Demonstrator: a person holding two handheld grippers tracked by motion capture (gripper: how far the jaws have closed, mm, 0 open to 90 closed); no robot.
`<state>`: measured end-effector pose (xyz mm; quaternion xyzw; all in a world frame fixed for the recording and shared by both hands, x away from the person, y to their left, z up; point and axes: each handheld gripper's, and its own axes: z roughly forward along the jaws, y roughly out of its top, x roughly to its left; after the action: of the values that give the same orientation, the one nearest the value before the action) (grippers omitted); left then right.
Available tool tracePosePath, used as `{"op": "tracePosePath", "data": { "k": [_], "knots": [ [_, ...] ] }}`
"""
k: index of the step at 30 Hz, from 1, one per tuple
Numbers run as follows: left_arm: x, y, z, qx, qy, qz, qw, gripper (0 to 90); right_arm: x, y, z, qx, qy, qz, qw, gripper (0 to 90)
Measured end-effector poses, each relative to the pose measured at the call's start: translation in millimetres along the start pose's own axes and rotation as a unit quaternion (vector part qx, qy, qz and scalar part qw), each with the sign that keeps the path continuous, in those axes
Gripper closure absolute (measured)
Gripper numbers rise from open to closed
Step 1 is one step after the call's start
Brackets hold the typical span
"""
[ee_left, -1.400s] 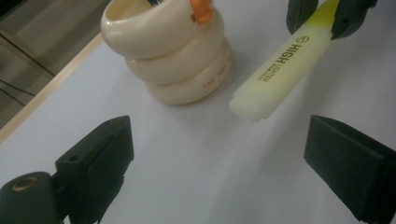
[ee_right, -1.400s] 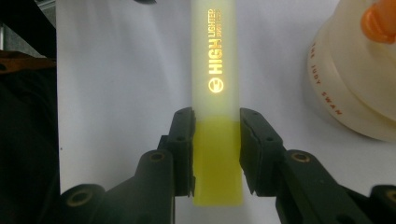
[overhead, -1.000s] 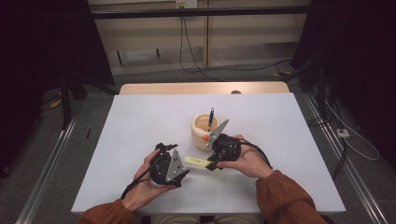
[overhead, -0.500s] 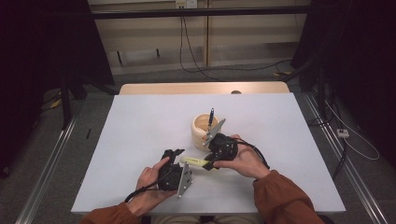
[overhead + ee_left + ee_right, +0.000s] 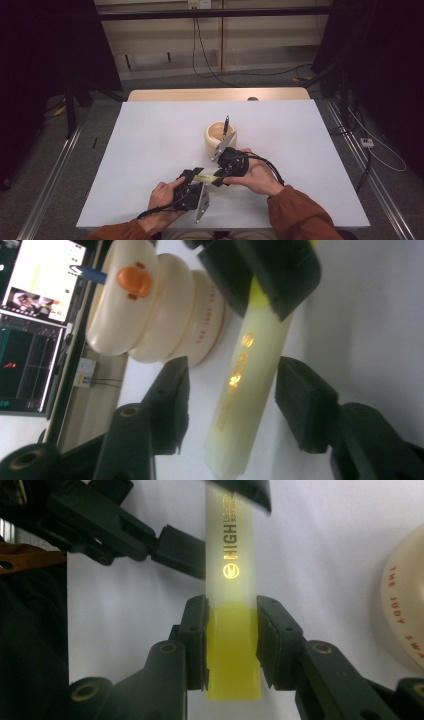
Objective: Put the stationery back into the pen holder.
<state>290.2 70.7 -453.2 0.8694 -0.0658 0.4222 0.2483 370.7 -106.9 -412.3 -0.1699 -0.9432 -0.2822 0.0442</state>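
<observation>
The white tabletop (image 5: 150,150) carries a cream holder (image 5: 220,136) near its middle, with a dark pen (image 5: 226,124) standing in it. Both forearms, in rust sleeves, come in from the near edge, and the hands meet just in front of the holder. The right gripper (image 5: 231,630) points toward the left one, its fingers (image 5: 272,630) clamped on the yellow end of a highlighter (image 5: 232,580), which lies level between the two hands just above the tabletop. The left gripper (image 5: 232,400) faces it from the other end; its fingers (image 5: 305,405) have just been closing, with the pale cap end between them, but a gap remains on each side, so they are not yet pressing it.
</observation>
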Motion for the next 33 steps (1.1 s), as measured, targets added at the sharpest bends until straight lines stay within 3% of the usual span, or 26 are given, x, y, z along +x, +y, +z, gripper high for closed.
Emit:
{"op": "tracePosePath", "data": {
  "k": [7, 9, 13, 16, 19, 23, 28, 33],
  "knots": [
    [-1.3, 1.8, 0.8, -0.003, -0.013, -0.007, 0.9999, 63.5, -0.3, -0.8, 1.1, -0.006, 0.006, 0.009, 0.9999, 67.5],
    [-2.5, 2.8, -0.7, 0.001, 0.001, 0.006, 1.0000, 66.4, -0.8, -1.5, 0.5, -0.009, 0.010, 0.015, 0.9998, 67.5],
    [-3.4, 2.3, 1.1, 0.004, -0.009, 0.003, 0.9999, 70.0, -2.0, -2.4, -1.0, -0.018, 0.012, 0.019, 0.9996, 67.4],
    [-3.8, 1.8, 2.3, 0.001, -0.020, -0.006, 0.9998, 77.3, -2.5, -2.4, -1.2, -0.025, 0.009, 0.022, 0.9994, 67.1],
    [-1.1, 1.1, 1.8, 0.000, -0.030, -0.025, 0.9992, 77.4, -3.1, -3.8, -3.0, -0.031, 0.009, 0.025, 0.9992, 67.0],
    [-0.6, 0.9, 2.6, -0.005, -0.033, -0.029, 0.9990, 77.4, -3.5, -5.2, -3.2, -0.033, 0.010, 0.025, 0.9991, 66.9],
    [1.2, -0.2, 1.2, -0.008, -0.036, -0.047, 0.9982, 77.5, -3.8, -6.2, -4.5, -0.038, 0.017, 0.026, 0.9988, 64.1],
    [6.0, -3.6, 5.6, -0.014, -0.068, -0.080, 0.9944, 77.5, -3.3, -6.8, -2.7, -0.044, 0.022, 0.020, 0.9986, 56.3]
  ]
}}
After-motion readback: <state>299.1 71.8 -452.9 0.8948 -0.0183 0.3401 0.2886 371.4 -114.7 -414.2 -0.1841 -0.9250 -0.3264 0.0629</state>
